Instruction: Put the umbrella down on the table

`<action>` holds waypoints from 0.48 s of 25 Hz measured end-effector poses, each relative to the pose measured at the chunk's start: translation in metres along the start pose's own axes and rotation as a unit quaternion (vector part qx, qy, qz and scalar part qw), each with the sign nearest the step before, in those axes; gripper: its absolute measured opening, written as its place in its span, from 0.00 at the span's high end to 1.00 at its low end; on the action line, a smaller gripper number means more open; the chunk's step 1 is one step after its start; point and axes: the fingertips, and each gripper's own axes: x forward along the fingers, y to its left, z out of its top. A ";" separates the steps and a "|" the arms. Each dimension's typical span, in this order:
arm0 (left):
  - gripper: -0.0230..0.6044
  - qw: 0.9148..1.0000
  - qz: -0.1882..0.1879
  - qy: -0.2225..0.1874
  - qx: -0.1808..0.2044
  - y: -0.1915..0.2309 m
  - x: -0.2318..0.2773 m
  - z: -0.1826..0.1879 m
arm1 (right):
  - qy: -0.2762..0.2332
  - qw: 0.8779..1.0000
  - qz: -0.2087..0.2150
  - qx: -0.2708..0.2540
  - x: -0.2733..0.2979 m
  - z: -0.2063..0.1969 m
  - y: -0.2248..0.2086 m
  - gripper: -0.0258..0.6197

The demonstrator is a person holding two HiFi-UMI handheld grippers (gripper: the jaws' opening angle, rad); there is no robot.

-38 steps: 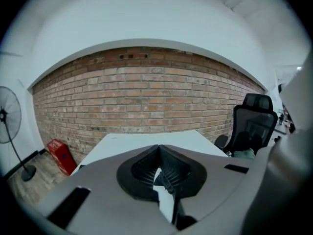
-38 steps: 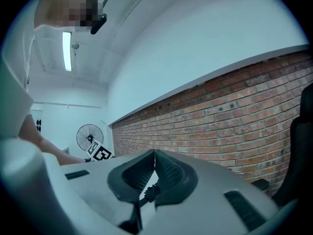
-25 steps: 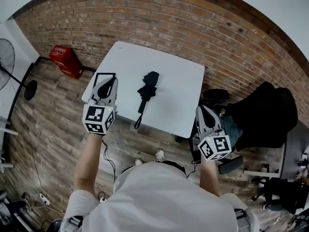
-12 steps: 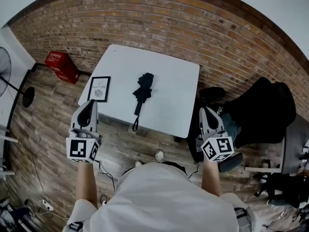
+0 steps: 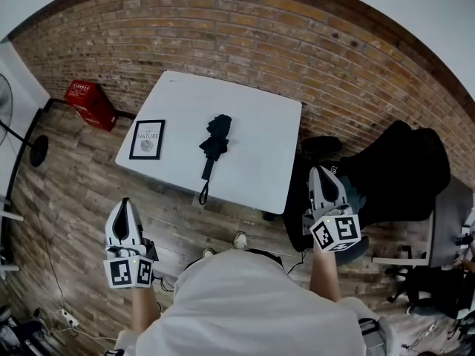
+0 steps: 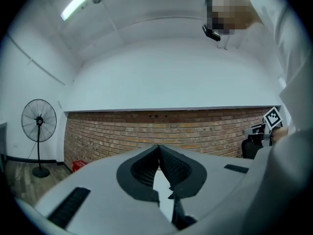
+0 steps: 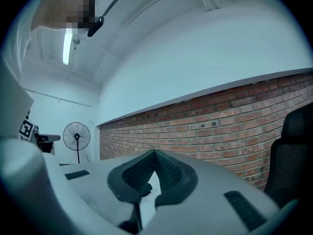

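A folded black umbrella (image 5: 213,143) lies on the white table (image 5: 256,121), its handle strap hanging over the near edge. No gripper touches it. My left gripper (image 5: 125,204) hangs over the wooden floor, well short of the table's near left corner, jaws shut and empty. In the left gripper view the gripper (image 6: 158,147) has its tips together, pointing level at the brick wall. My right gripper (image 5: 318,171) is off the table's right edge, beside the black chair; in the right gripper view the gripper (image 7: 154,153) has tips meeting with nothing between them.
A framed picture (image 5: 147,139) lies on the table's left part. A red crate (image 5: 89,104) sits on the floor by the brick wall (image 5: 312,50). A black office chair (image 5: 393,173) stands right of the table. A standing fan (image 6: 38,121) stands at the far left.
My left gripper has pulled back from over the table's left edge to above the floor near me. The right gripper shifted only slightly. The umbrella lies unmoved.
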 end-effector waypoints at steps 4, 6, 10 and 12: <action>0.92 1.000 0.005 -0.006 -0.015 -0.005 0.004 0.000 | -0.001 1.000 0.007 0.000 0.001 -0.001 0.011 0.93; 0.92 1.000 0.000 -0.009 -0.020 -0.011 0.007 0.000 | -0.002 1.000 0.010 0.001 0.001 -0.001 0.017 0.93; 0.92 1.000 -0.022 0.007 -0.012 -0.020 0.005 -0.005 | 0.002 1.000 0.018 0.007 -0.001 -0.008 0.029 0.93; 0.92 0.999 -0.028 0.018 -0.010 -0.019 0.003 -0.011 | 0.005 1.000 0.019 0.011 -0.002 -0.012 0.031 0.93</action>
